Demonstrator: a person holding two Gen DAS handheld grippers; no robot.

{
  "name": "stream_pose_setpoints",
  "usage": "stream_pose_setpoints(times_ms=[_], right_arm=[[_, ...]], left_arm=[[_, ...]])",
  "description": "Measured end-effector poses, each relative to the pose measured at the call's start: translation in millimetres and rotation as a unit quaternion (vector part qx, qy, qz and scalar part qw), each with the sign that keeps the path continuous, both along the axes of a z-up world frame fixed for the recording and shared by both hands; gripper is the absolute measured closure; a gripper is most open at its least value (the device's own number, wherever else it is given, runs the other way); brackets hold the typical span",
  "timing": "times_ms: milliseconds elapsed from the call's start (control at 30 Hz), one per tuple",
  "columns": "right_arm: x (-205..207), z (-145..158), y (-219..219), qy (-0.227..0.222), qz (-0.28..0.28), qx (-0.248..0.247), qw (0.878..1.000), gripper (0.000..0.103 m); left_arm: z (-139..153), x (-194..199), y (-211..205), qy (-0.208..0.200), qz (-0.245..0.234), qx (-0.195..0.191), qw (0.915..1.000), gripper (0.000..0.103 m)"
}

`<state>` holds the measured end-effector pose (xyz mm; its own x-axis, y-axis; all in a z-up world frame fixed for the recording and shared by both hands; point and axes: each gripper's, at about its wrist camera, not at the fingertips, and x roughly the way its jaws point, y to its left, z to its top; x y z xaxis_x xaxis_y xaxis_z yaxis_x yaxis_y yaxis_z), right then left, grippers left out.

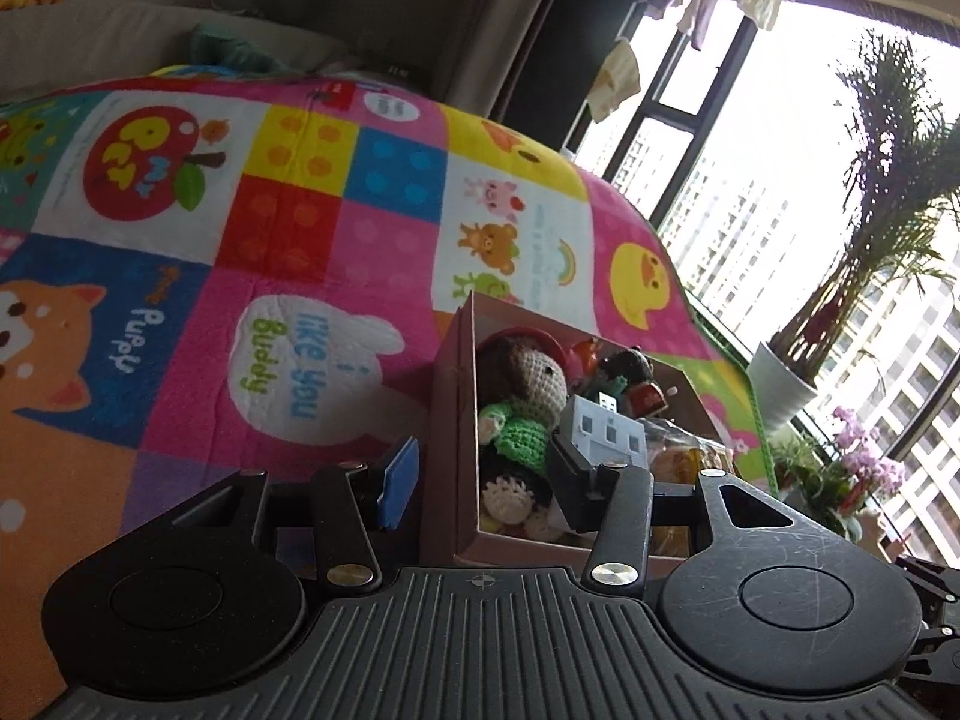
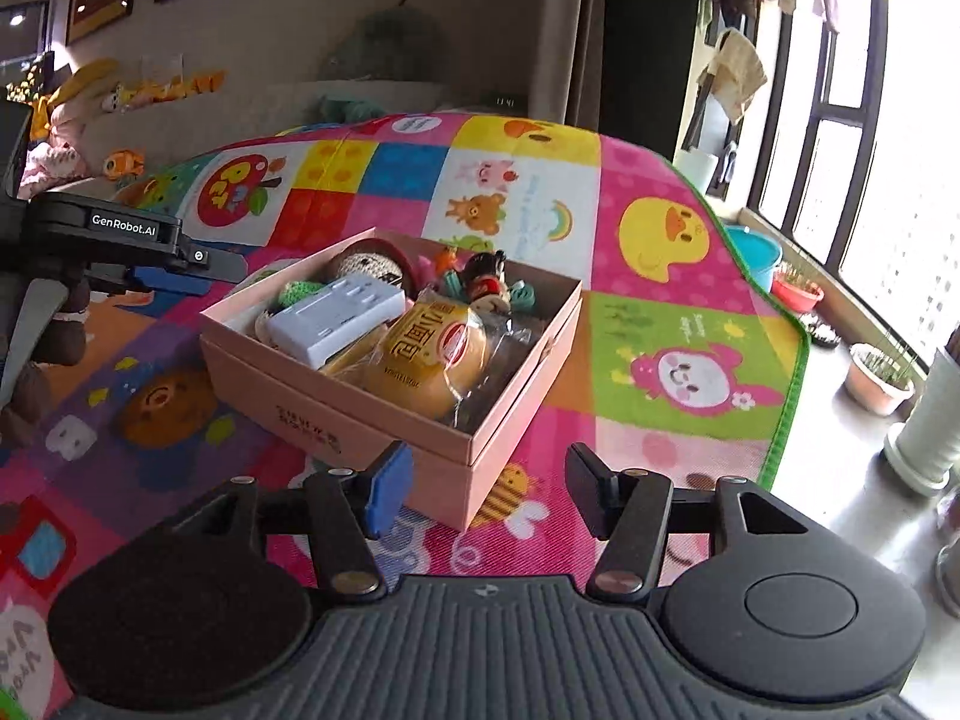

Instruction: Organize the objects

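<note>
A pink cardboard box (image 2: 336, 402) sits on a colourful play mat (image 2: 660, 276). It holds a crocheted doll (image 1: 528, 384), a white block with square holes (image 2: 342, 318), a yellow packaged snack (image 2: 432, 354) and small figurines (image 2: 486, 282). My left gripper (image 1: 486, 480) is open and straddles the box's near wall (image 1: 444, 420), one finger outside and one inside. It also shows in the right wrist view (image 2: 120, 240) at the box's left side. My right gripper (image 2: 486, 492) is open and empty, just in front of the box's near corner.
Potted plants (image 1: 786, 384) and flower pots (image 2: 876, 384) stand on the floor by the tall windows at the right. A blue basin (image 2: 756, 252) lies past the mat's edge. Plush toys (image 2: 78, 102) lie on a sofa behind the mat.
</note>
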<state>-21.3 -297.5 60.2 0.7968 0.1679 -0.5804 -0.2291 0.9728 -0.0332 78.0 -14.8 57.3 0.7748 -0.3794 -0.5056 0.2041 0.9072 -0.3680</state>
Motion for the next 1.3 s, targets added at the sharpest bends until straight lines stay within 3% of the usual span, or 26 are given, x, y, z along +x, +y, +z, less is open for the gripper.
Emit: stream_pose_setpoints(times_ms=[100,233,267,433,600,867,1200,1267,1300], right_arm=[[5,-14,2,0.008,-0.008,0.001,1.0,0.044],[10,-25,11,0.005,-0.009,-0.006,1.0,0.045],[12,-26,13,0.005,-0.013,-0.005,1.0,0.045],[29,-29,26,0.009,-0.016,0.008,1.0,0.045],[58,-33,63,0.006,0.007,0.003,1.0,0.041],[109,-29,108,-0.002,0.002,-0.024,1.0,0.042],[110,-31,123,-0.004,-0.015,-0.049,0.999,0.042],[104,-28,120,0.001,-0.027,-0.045,0.999,0.037],[97,-26,117,0.003,-0.031,-0.035,0.999,0.029]], left_arm=[[0,8,-9,0.004,-0.002,0.031,0.9995,0.051],[-10,28,-23,0.037,0.032,0.12,0.9916,0.051],[-13,31,-23,0.045,0.039,0.133,0.9893,0.045],[-18,29,-2,0.048,0.059,0.143,0.9868,0.006],[-21,33,28,0.036,0.106,0.147,0.9828,0.005],[-24,70,67,0.056,0.119,0.128,0.983,0.004],[-28,67,80,0.049,0.125,0.087,0.9871,0.005],[-21,54,79,0.031,0.13,0.086,0.9872,0.006],[-16,43,78,0.017,0.131,0.089,0.9872,0.008]])
